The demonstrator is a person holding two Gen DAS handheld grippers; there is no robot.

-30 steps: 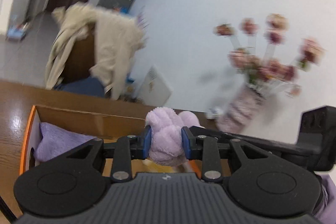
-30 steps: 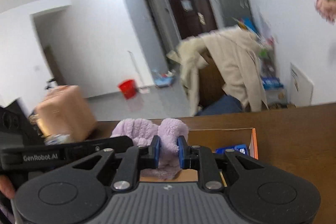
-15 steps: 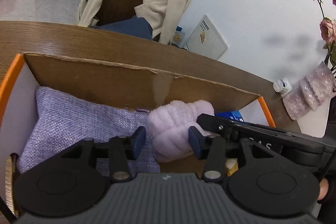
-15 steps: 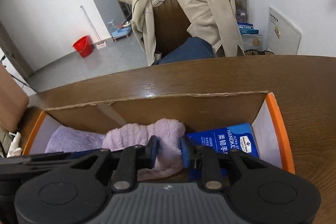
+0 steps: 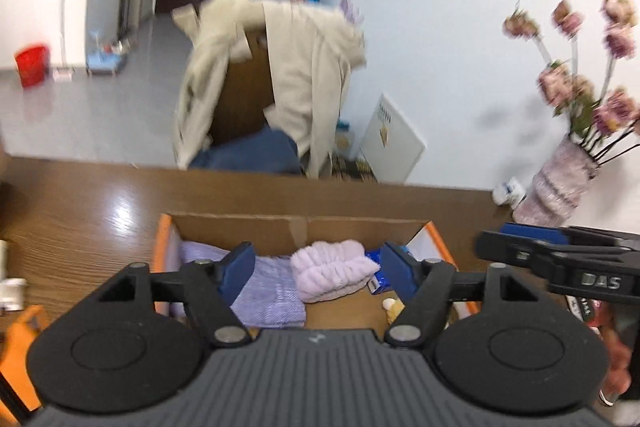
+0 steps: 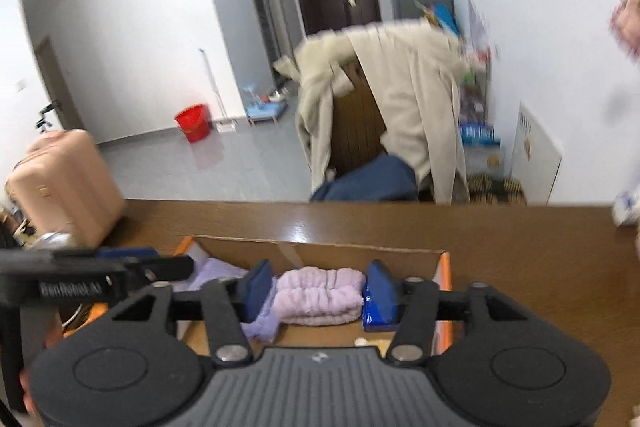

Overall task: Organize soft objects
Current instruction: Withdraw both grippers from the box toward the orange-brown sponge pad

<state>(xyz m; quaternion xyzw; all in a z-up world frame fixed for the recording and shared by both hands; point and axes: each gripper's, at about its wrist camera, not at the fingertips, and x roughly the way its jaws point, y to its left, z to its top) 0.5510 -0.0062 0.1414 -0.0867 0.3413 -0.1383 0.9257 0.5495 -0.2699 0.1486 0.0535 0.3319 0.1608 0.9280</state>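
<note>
A fluffy lilac towel lies folded inside an orange-edged cardboard box on the brown table, beside a purple woven cloth and a blue packet. My left gripper is open and empty, raised above the box. My right gripper is open and empty too, above the same towel and box. The right gripper's side shows in the left wrist view, and the left gripper's side in the right wrist view.
A vase of pink flowers and a small white bottle stand at the table's back right. Behind the table is a chair draped with a beige coat. A pink suitcase stands at the left.
Both grippers lowered the lilac towel into the box, opened and let it go, then pulled back and up. The towel now lies in the box.
</note>
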